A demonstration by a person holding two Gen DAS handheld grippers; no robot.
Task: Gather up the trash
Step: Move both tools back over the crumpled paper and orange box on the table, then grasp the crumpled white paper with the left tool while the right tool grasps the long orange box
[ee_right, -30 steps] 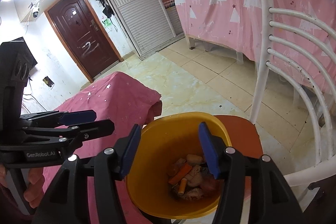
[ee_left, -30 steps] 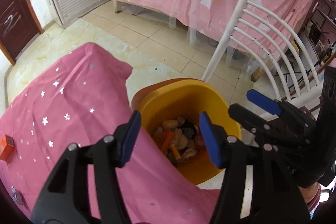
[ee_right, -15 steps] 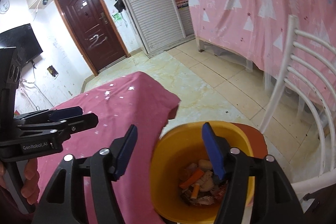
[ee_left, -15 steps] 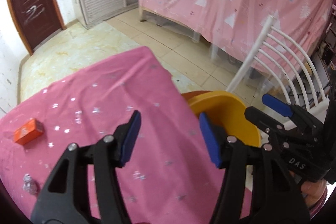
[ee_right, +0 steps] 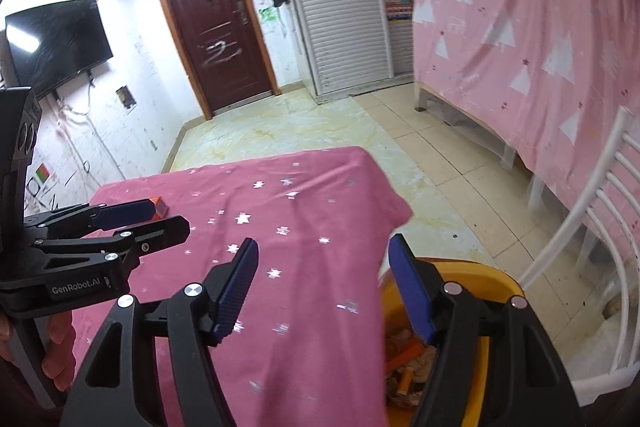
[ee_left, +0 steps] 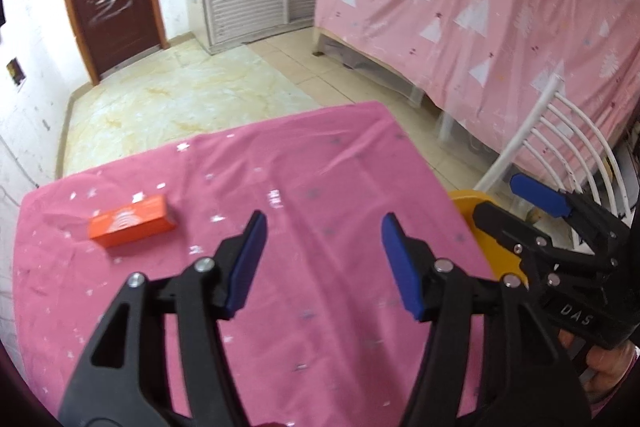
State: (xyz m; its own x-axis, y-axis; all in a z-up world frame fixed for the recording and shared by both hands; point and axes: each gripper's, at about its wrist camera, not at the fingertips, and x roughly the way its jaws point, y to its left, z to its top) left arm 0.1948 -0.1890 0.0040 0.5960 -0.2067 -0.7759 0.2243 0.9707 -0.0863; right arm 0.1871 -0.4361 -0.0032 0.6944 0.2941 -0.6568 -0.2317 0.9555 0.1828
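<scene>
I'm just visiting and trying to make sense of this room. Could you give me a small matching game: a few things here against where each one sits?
Things:
1. orange box
2. yellow bin
3. television
4. white chair

Places:
a. mounted on the wall left of the door
b. lying on the pink tablecloth
c. beside the table's right edge, scraps inside
d. on the far right, beyond the bin

Pairs: 1-b, 2-c, 3-a, 4-d
</scene>
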